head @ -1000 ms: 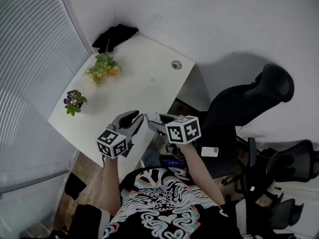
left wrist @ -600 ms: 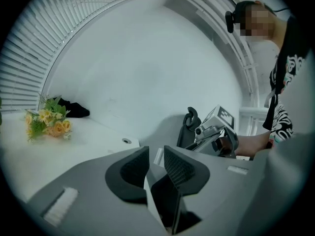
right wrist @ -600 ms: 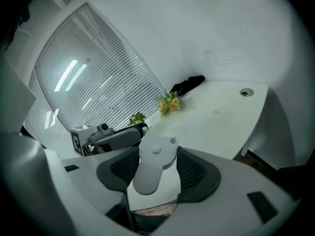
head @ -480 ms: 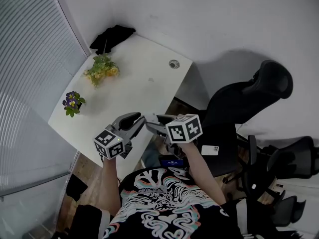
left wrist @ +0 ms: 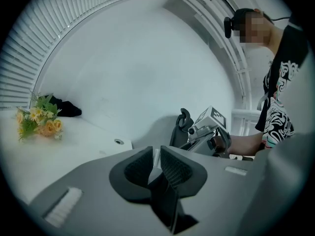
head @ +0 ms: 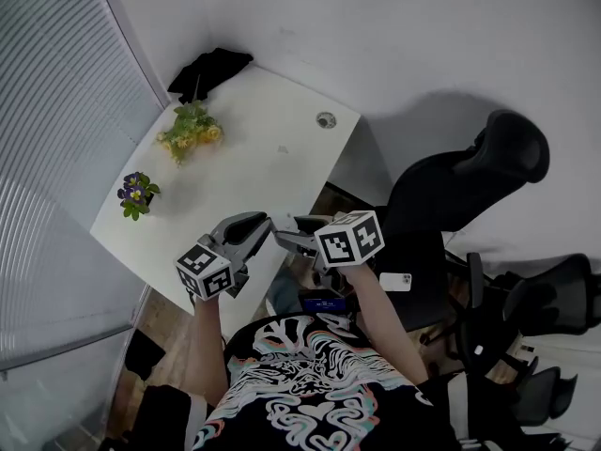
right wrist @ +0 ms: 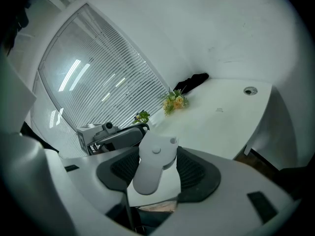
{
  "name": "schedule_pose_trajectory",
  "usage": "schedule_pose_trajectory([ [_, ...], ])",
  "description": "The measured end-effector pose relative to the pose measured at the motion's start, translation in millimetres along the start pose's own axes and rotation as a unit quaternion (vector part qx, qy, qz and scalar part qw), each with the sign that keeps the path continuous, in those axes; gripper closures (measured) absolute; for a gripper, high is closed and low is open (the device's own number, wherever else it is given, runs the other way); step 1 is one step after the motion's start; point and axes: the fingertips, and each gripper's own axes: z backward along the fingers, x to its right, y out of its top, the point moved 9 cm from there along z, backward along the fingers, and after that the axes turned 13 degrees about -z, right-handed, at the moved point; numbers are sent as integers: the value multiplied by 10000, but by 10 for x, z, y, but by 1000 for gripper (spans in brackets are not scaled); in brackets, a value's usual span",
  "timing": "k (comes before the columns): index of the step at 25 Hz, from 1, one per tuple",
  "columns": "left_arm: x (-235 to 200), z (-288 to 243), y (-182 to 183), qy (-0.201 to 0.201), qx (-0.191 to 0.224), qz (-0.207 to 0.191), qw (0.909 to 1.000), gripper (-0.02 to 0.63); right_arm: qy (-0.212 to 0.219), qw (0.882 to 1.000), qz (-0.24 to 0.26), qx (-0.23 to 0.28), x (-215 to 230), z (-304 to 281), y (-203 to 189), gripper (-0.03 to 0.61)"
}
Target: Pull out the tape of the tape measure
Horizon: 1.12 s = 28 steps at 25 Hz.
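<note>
My right gripper (right wrist: 156,170) is shut on the white tape measure (right wrist: 153,165), whose rounded case stands up between the two dark pads. Facing it tip to tip above the desk's near edge is my left gripper (head: 264,226). A thin pale strip, the tape's end (left wrist: 154,162), sits in the narrow slot between the left gripper's pads (left wrist: 174,170). Those jaws have just been closing and now pinch the strip. In the head view my right gripper (head: 282,238) almost touches the left one.
The white desk (head: 272,172) carries yellow flowers (head: 191,130), a small purple flower pot (head: 136,191), a black cloth (head: 211,69) and a round grommet (head: 326,119). Window blinds run along the left. Black office chairs (head: 470,186) and a phone (head: 394,281) are at right.
The left gripper's cube has shifted slightly left and down, and its tip now meets the right gripper's tip. The right gripper's cube has tilted a little; the tape measure stays in it.
</note>
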Motion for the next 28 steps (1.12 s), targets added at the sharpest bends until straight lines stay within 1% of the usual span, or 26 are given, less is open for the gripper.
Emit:
schedule_pose_trajectory([
  [2,12,11,-1,43,-6,-67,10000,568,25,10000,-13,-18,-4,5,-6,339],
  [9,45,25,-20,93,-66,-116,9999,577,87,9999,-132,-43,2,5,-52,339],
  [13,87,32,7,145,-238,-437,9987,580,125,9997,-203,-101,8,6,-69,339],
  [15,85,32,19,166,-308,-514,9981,580,129,9996,-233,-117,8,-4,-64,340],
  [24,88,28,-74,168,-611,-510,9967,580,-29,9982,-448,-405,58,-64,-109,341],
  [28,57,58,-67,302,-703,-679,9948,580,-76,9976,-520,-449,110,-47,-128,341],
])
